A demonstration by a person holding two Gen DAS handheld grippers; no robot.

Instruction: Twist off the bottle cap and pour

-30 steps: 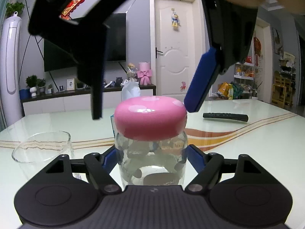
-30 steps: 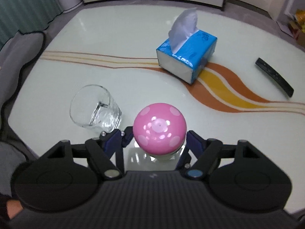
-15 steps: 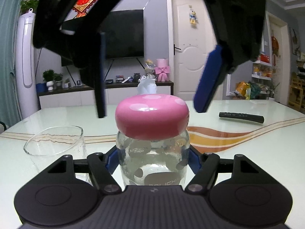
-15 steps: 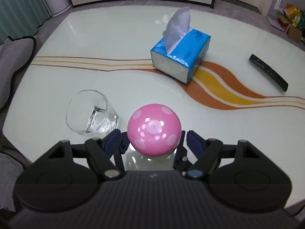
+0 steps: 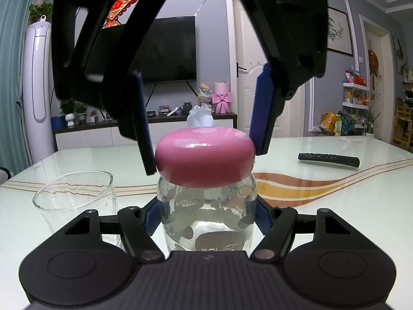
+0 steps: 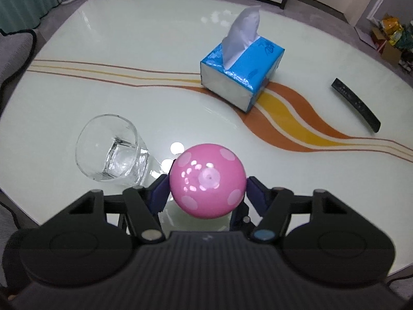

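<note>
The left gripper (image 5: 206, 217) pinches the clear bottle (image 5: 206, 214) standing on the table (image 5: 335, 206), beside the glass (image 5: 74, 193). From above, the right gripper (image 6: 206, 193) is closing its jaws around the pink cap (image 6: 206, 180), pads at its sides. Only the right wrist view shows the whole tissue box (image 6: 242, 77); the remote (image 6: 356, 104) lies farther off.

One bottle (image 5: 206, 214), one cap (image 6: 207, 191), one glass (image 6: 111, 149), one tissue box (image 6: 242, 75), one remote (image 6: 355, 104).

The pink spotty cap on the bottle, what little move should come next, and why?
Probably a twist of the pink cap to loosen it. The right hand-held gripper is closing on the cap from above, pads at both its sides, while the left hand-held gripper holds the glass bottle steady. The empty glass waits beside it.
</note>
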